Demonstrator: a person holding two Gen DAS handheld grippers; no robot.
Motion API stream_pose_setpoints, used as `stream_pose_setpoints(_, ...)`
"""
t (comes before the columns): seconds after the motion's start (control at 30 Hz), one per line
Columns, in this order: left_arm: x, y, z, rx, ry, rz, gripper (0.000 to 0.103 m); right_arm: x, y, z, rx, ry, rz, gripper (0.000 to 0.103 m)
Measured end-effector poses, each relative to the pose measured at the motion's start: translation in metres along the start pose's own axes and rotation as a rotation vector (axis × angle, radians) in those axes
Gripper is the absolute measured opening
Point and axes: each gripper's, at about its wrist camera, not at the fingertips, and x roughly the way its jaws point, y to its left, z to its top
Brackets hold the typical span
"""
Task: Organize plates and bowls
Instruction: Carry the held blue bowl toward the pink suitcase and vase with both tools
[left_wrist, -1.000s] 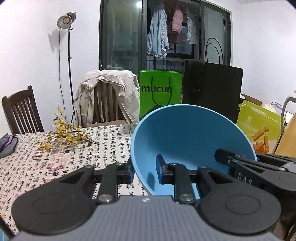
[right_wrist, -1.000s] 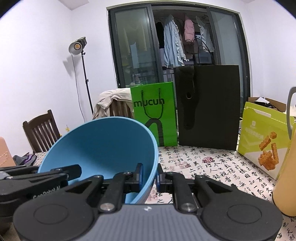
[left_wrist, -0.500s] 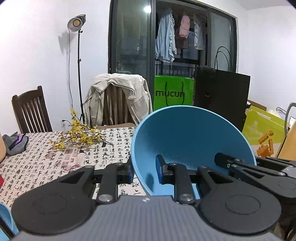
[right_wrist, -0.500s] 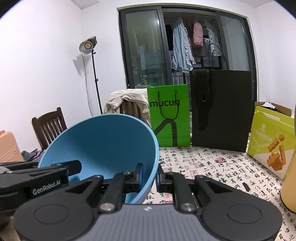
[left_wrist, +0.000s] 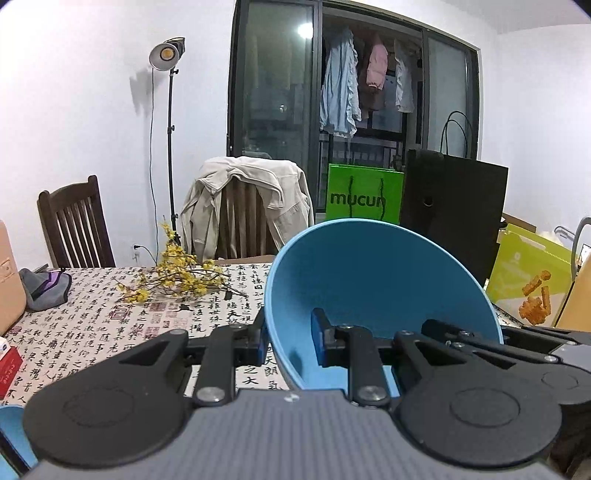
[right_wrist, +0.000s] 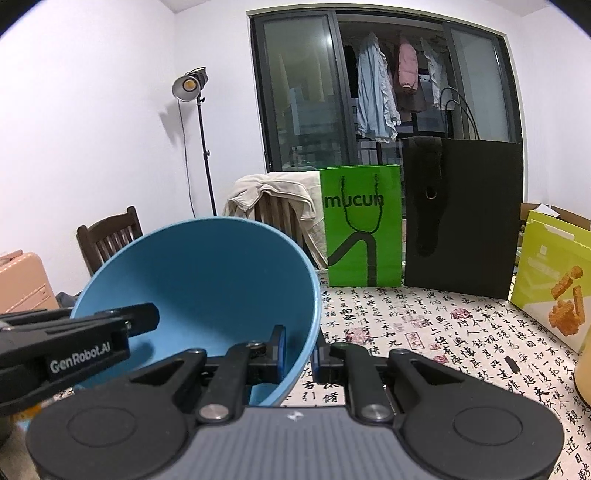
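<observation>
Left hand-held gripper (left_wrist: 287, 345): matte black plastic, two broad rounded lobes with shallow circular recesses, flanking a grey ribbed housing with a small white mark at its front edge. Slim black linkage arms, each pinned by a silver round-headed screw. Blue pads on the fingertips (left_wrist: 318, 332).

Right hand-held gripper (right_wrist: 297, 350): same build, black lobes, grey ribbed housing, silver screws, blue pad faces. Seen side-on from the left camera: small silver screws along its black arm. On the left unit's side, white lettering "GenRobot.AI" on black.

Calligraphy-print table (right_wrist: 424, 325) — green bag (right_wrist: 360, 225), black bag (right_wrist: 463, 218), yellow flower sprig (left_wrist: 177, 277)
</observation>
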Motion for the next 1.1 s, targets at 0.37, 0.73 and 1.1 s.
stream_pose_setpoints(0.37,-0.009,0.028,-0.006,-0.022,-0.003,0.015,0.023,-0.001,0.027,-0.004,-0.022,0.002,0.016,0.013)
stream_pose_setpoints(0.73,-0.016,0.054,-0.013,-0.049,-0.003,0.015,0.023,0.002,0.051,-0.01,-0.041,0.011,0.025,0.013)
stream_pose_setpoints(1.1,-0.03,0.073,-0.018,-0.068,-0.022,0.032,0.023,0.002,0.073,-0.016,-0.057,0.01,0.054,0.013)
